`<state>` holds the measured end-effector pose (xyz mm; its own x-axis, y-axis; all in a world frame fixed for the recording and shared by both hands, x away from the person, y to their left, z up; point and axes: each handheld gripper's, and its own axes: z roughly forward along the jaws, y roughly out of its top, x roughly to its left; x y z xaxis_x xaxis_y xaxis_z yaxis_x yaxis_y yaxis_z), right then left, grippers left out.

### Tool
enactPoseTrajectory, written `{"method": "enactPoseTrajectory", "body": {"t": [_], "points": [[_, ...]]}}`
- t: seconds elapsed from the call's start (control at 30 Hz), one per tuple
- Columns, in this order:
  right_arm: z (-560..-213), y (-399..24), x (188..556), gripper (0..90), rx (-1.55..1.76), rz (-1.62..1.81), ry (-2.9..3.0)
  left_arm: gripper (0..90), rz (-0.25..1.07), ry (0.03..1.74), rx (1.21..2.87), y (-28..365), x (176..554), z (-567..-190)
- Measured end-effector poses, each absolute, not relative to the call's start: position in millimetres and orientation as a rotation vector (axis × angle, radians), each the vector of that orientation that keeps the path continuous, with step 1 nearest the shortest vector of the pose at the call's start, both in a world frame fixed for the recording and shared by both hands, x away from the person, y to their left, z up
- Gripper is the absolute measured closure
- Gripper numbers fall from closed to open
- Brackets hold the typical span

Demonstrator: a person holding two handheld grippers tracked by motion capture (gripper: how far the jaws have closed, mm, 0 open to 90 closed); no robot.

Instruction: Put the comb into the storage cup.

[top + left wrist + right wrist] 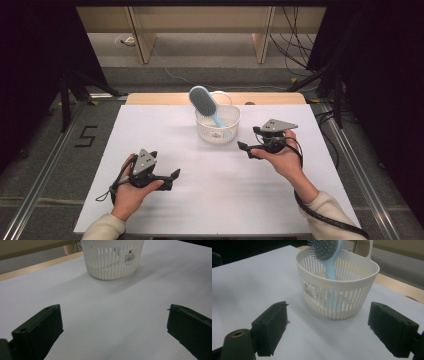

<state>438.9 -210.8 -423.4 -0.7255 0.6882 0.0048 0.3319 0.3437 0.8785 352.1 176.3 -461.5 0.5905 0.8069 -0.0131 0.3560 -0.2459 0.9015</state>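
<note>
White sheeting covers the bench (150,130), with a strip of pale wood showing along its far edge and grey floor and dark cables beyond. Near the far middle stands a small white slotted plastic basket (217,127) with a loop handle, and a light blue plastic hairbrush (205,102) stands in it, handle down inside the bowl, oval bristled head leaning out over the rim. The right tongs (243,148) hover just beside the basket, jaws spread wide and holding nothing; in the right gripper view the basket wall (337,297) sits between the two black jaws, and the brush head (323,248) rises above it. The left tongs (175,175) rest lower on the sheet, well apart from the basket, likewise released and empty; the left gripper view looks across bare sheet to the basket (112,260) and its barcode label. The brush looks light and stiff, a smooth moulded piece that could slip or pivot under a loose pinch. Its handle, or the neck just under the head, seems the best place to grip, since the bristles would give unevenly. The basket itself looks light and likely to slide or tip if nudged.
</note>
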Motion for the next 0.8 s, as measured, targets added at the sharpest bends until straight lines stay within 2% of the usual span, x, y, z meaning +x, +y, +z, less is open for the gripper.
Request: {"method": "enactPoseTrajectory", "body": {"t": [0.8], "points": [[-425,-239,415,16.9,0.941,1.368,2.207,0.0,0.577,0.943,1.840,176,352,-462]]}}
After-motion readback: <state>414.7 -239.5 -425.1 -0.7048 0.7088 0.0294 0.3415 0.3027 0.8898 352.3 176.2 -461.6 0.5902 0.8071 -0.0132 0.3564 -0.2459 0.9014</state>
